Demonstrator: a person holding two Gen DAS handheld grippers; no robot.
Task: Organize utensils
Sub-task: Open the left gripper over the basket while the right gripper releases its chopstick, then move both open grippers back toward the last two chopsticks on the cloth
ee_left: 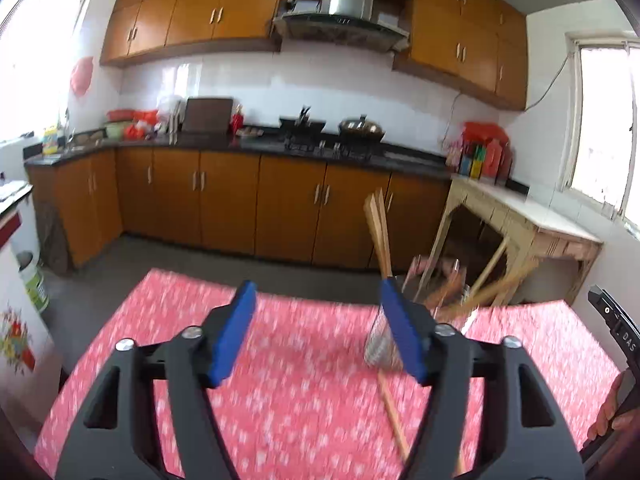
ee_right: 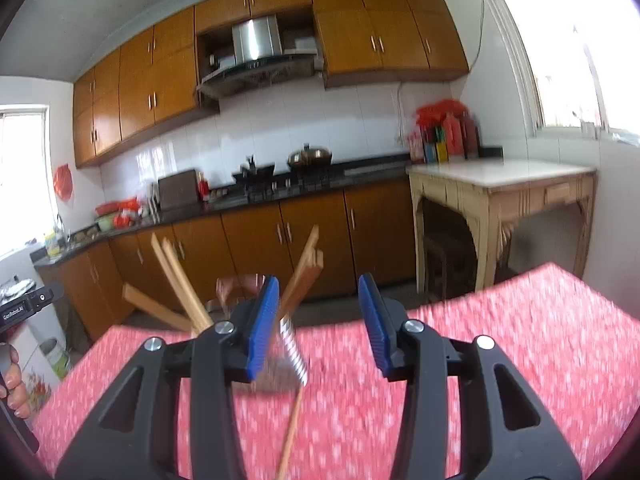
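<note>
Left gripper [ee_left: 318, 330]: jaws wide apart, nothing between pads, hovering over desk [ee_left: 304, 392] with red floral cloth. Right gripper [ee_right: 318, 326]: jaws likewise apart, gripping nothing.

Holder [ee_left: 382, 344], metal, ribbed, blurred: standing on desk toward far edge, partly hidden behind left gripper's right finger [ee_left: 404, 336]. In right view, holder [ee_right: 286, 360] just beside right gripper's left finger [ee_right: 262, 326]; touching or not, cannot tell. Chopsticks [ee_left: 378, 236], wooden, sticking up out of holder, fanned at several angles, some tilted far right [ee_left: 496, 286].

1 loose chopstick [ee_left: 394, 420] lying flat on cloth, nearer than holder, running toward camera; same stick [ee_right: 292, 432] in right view.

Background: kitchen cabinets [ee_left: 224, 204], side table [ee_right: 504, 184].
</note>
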